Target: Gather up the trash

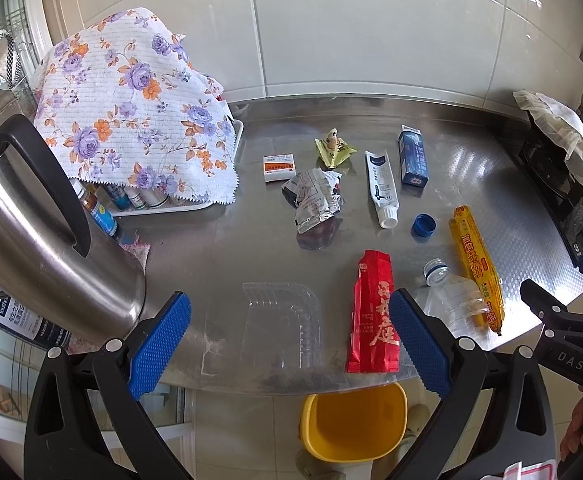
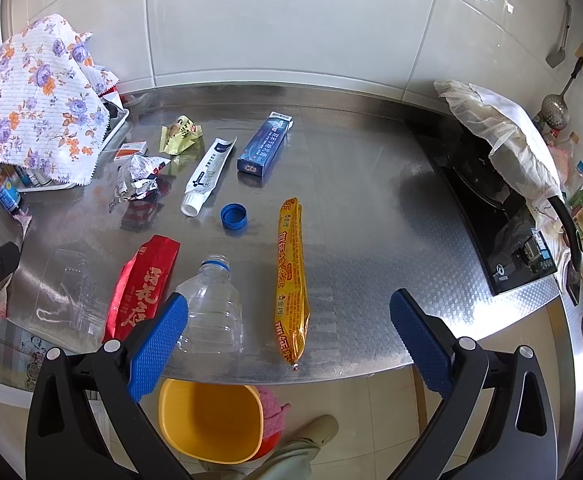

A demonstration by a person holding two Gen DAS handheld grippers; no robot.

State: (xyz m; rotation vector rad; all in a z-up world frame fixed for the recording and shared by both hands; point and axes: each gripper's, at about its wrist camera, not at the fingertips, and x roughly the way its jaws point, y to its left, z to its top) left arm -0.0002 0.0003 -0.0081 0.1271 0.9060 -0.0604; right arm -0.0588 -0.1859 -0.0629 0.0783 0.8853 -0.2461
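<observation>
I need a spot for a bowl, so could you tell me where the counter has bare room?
The widest bare patch lies between the yellow sausage and the stove. The strip along the back wall behind the blue box is also free. The left and middle are crowded, from the medicine box to the red packet.

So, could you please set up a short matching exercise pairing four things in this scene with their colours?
Things:
1. bottle cap
2. bin
3. plastic bottle
4. long snack packet by the bottle's base

Colours:
A. red
B. clear
C. blue
D. yellow

Pairs: 1-C, 2-D, 3-B, 4-A
</observation>
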